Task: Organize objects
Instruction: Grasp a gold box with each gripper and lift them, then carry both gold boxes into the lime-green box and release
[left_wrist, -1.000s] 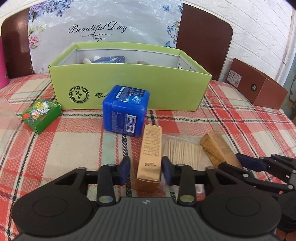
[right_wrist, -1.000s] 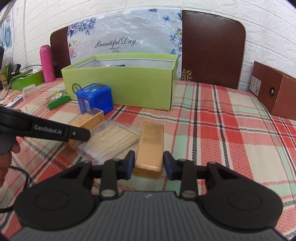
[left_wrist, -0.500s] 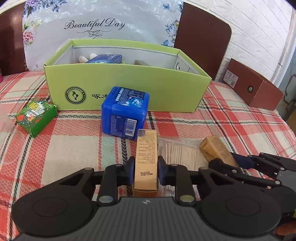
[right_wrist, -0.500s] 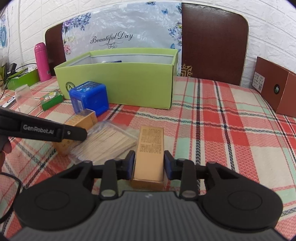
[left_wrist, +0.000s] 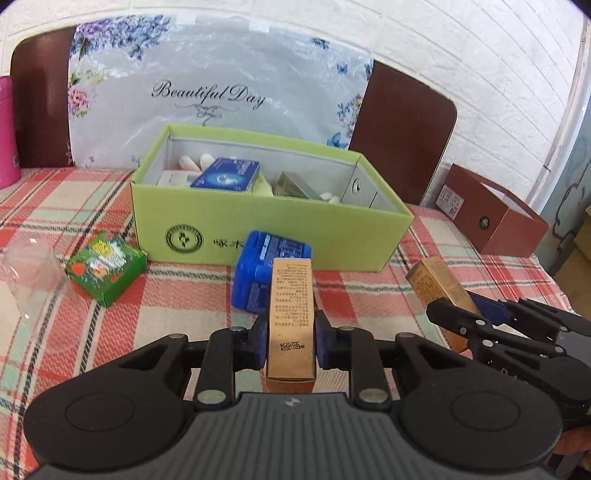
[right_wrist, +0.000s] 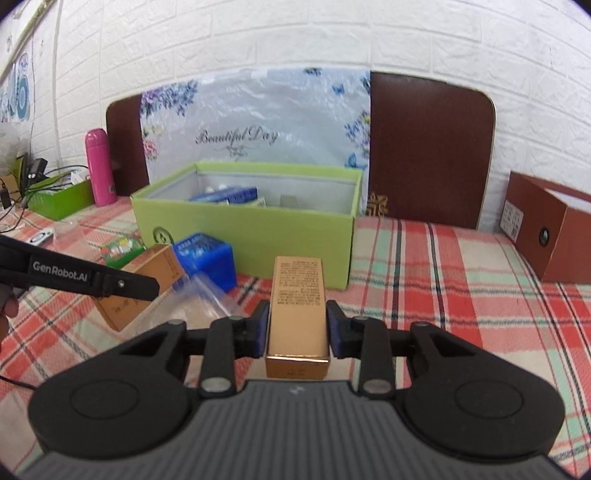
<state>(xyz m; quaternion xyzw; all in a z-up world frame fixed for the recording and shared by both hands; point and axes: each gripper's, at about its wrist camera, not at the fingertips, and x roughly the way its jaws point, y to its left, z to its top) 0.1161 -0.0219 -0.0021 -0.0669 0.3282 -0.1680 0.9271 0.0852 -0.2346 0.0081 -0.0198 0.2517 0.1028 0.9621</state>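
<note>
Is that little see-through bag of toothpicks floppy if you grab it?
Probably floppy: the clear bag of toothpicks looks like thin crinkly plastic lying flat on the tablecloth. It likely sags at the ends, though the sticks inside may stiffen it lengthwise. The shiny film could be slippery, and it seems light.

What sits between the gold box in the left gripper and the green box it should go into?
The blue cube-shaped box stands on the tablecloth directly ahead of the left gripper, in front of the green box near wall. The held gold box looks lifted, so it should probably pass over the cube. Nothing covers the green box's open top.
</note>
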